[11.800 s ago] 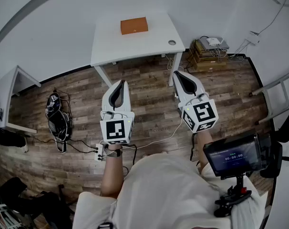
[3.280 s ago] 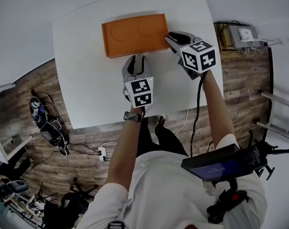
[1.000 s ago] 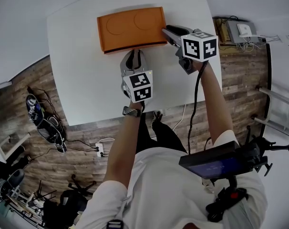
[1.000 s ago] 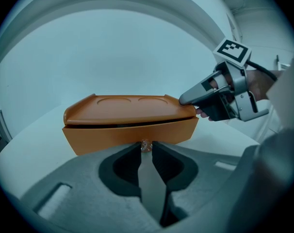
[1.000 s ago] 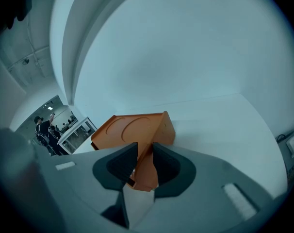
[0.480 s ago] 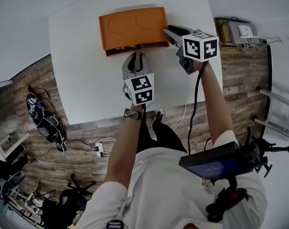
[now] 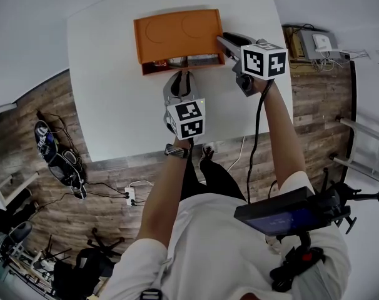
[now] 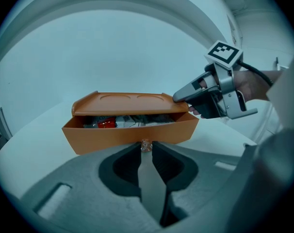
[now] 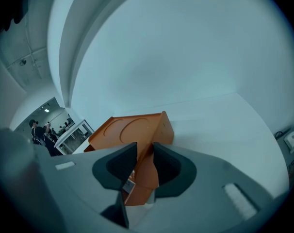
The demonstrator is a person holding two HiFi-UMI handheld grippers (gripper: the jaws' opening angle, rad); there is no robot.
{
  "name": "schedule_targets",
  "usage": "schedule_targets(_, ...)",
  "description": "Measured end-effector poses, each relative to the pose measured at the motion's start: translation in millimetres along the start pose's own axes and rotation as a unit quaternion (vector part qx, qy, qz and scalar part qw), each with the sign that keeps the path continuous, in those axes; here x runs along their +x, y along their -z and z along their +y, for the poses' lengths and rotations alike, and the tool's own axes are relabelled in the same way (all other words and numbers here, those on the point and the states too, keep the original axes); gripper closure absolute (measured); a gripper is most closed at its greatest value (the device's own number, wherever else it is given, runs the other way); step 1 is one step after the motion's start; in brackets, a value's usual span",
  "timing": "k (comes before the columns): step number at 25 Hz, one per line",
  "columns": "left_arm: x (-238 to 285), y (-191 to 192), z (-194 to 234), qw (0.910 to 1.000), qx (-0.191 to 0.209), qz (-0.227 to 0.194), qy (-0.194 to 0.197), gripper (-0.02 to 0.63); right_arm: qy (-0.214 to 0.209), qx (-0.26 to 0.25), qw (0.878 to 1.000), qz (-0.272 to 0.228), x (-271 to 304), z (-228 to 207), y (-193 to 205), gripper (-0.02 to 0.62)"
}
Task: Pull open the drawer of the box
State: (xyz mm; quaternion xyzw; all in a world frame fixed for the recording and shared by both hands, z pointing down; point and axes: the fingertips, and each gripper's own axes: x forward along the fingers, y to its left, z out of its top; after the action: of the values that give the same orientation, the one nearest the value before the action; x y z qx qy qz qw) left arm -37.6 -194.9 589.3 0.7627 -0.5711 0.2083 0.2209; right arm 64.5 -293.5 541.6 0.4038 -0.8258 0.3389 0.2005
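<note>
An orange box (image 7: 177, 33) lies at the far side of the white table (image 7: 114, 105). Its drawer (image 7: 183, 62) stands partly pulled out, with a red item (image 8: 106, 124) and other small things showing inside. My left gripper (image 7: 179, 74) is shut on the small clear knob (image 8: 146, 146) in the middle of the drawer front (image 8: 113, 137). My right gripper (image 7: 222, 40) sits at the box's right end, its jaws closed over that end's edge (image 9: 154, 130). From the left gripper view the right gripper (image 8: 183, 101) shows with one finger lying on the box top.
The table's near edge (image 7: 177, 152) runs just behind my left hand. Beyond it lies wooden floor with a tangle of cables (image 7: 61, 158) at the left and stacked boxes with a device (image 7: 314, 42) at the right. A screen (image 7: 283, 211) hangs at my chest.
The drawer has slid out of the box toward me, and its contents have come into view. My left gripper has drawn back with the knob. The right gripper has stayed at the box's end.
</note>
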Motion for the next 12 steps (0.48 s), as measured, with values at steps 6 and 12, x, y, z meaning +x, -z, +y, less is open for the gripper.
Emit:
schedule_targets(6,-2.2,1.7,-0.5,1.0000,-0.001,0.000,-0.002,0.531,-0.001,0.007,1.000,0.000,3.1,-1.3,0.6,0.479)
schedule_targets(12,-4.1,3.1,-0.5,1.0000,-0.004,0.002,-0.001,0.531,-0.010,0.016,1.000,0.000,5.4,-0.3,1.6,0.472)
